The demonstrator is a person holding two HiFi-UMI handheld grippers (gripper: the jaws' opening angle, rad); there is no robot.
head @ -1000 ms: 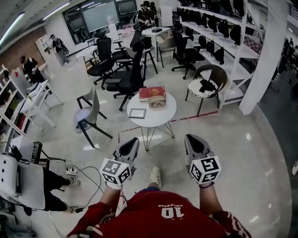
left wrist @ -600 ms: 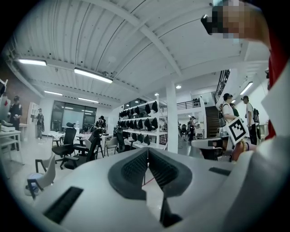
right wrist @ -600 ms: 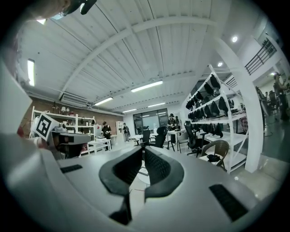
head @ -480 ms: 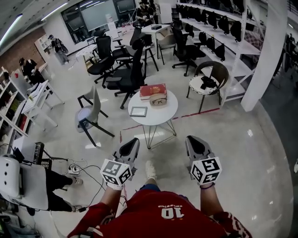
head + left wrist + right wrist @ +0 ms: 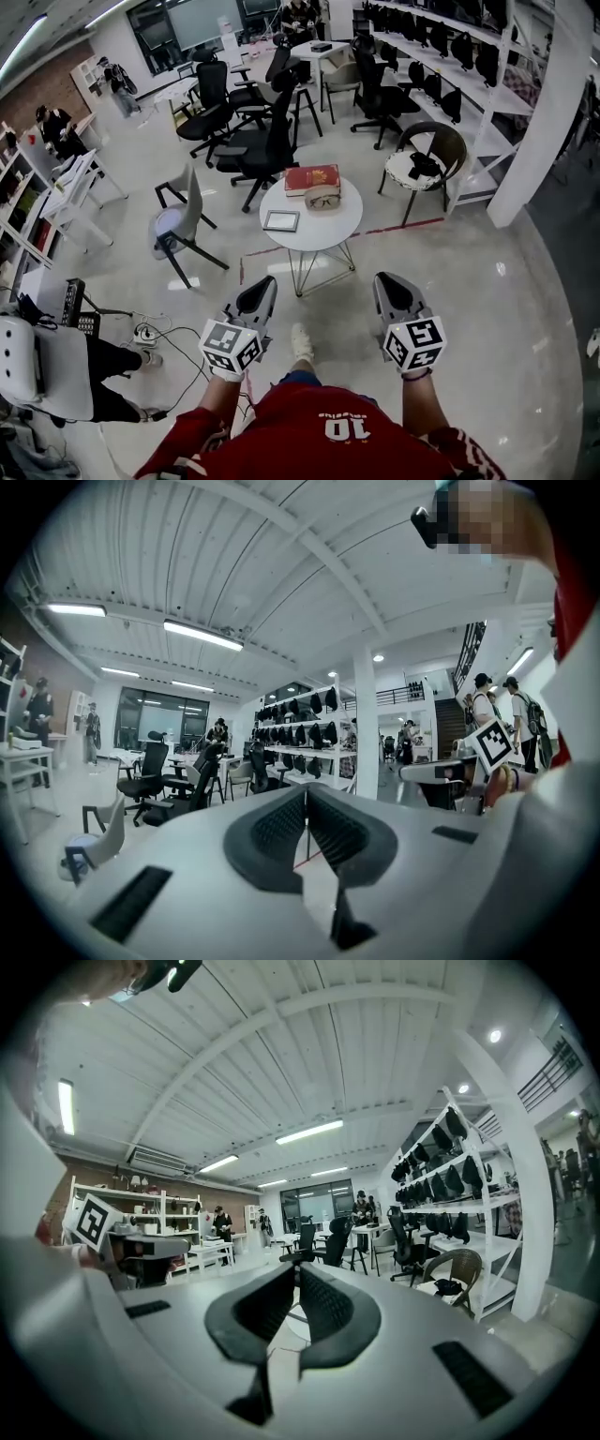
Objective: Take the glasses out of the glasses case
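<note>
Compared with one second ago, the round white table (image 5: pixel 314 230) sits a little higher in the head view, and the person's white shoe (image 5: pixel 300 342) has shifted slightly to the left. Both grippers are at nearly the same places as before.

The left gripper (image 5: pixel 264 282) is low and near, on the left side, well apart from the table. In the left gripper view its two dark ribbed fingers (image 5: pixel 278 825) meet at the tips and hold nothing. The right gripper (image 5: pixel 387 278) is beside it on the right, at the same height. In the right gripper view its fingers (image 5: pixel 323 1305) are also pressed together with nothing between them.

The pale brown glasses case (image 5: pixel 323 199) lies on the far part of the table, and the dark-rimmed glasses (image 5: pixel 323 200) show in it. Just behind the case lies a red rectangular book (image 5: pixel 312 177). A small flat grey frame (image 5: pixel 280 221) lies on the left part of the table, apart from the case.

A grey plastic chair (image 5: pixel 183 223) stands left of the table. A brown round-backed chair (image 5: pixel 424 159) stands on the far right of it. Black office chairs (image 5: pixel 267 141) stand farther behind the table.
</note>
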